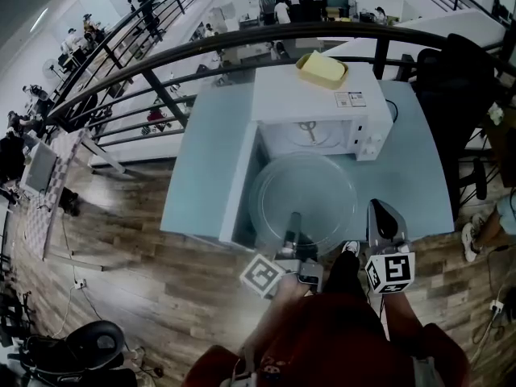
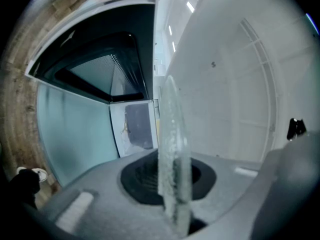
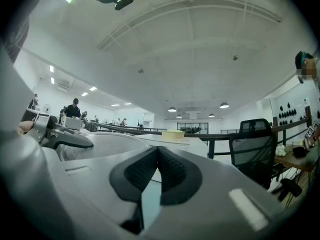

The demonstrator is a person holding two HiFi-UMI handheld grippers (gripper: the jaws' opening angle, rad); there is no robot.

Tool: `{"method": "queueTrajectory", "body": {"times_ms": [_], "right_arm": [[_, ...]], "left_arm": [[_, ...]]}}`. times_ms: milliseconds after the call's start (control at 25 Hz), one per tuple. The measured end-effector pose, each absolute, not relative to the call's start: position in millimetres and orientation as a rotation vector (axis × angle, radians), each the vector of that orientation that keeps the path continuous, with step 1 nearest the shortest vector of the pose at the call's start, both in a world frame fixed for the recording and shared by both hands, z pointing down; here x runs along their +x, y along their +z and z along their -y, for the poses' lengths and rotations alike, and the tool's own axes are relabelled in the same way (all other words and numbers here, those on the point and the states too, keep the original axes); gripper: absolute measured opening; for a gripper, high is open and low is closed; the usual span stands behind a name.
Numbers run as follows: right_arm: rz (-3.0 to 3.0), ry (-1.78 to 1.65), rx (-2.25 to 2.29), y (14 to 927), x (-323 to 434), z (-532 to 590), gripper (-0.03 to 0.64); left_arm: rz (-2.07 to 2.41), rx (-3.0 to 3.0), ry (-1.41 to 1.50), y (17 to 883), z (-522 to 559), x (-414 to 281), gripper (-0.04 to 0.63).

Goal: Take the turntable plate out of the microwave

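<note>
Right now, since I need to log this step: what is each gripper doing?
Left gripper: jaws closed on the rim of the turntable plate.
Right gripper: jaws closed, holding nothing.

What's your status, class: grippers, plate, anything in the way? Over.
Left gripper shut on plate rim. Right gripper shut, empty. Plate out, in front of microwave. Door open at left, nothing blocking.
</note>
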State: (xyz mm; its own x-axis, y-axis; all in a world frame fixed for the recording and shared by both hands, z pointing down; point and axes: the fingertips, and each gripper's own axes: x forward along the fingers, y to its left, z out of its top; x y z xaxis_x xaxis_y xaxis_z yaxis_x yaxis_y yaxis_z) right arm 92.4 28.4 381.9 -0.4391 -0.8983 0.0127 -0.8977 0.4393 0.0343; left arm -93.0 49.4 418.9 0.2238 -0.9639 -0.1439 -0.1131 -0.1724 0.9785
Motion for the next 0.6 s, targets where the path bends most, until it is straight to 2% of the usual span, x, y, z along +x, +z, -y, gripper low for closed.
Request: {"method": "queueTrajectory", "body": {"times_ms": [600], "right_arm": [[2.642,0.001,1.628,388.1,93.7,-29.7,0.002]], "left_arm": [[1.056,1.514,-1.092,418.3,-50.7,-93.0,0.023]]}}
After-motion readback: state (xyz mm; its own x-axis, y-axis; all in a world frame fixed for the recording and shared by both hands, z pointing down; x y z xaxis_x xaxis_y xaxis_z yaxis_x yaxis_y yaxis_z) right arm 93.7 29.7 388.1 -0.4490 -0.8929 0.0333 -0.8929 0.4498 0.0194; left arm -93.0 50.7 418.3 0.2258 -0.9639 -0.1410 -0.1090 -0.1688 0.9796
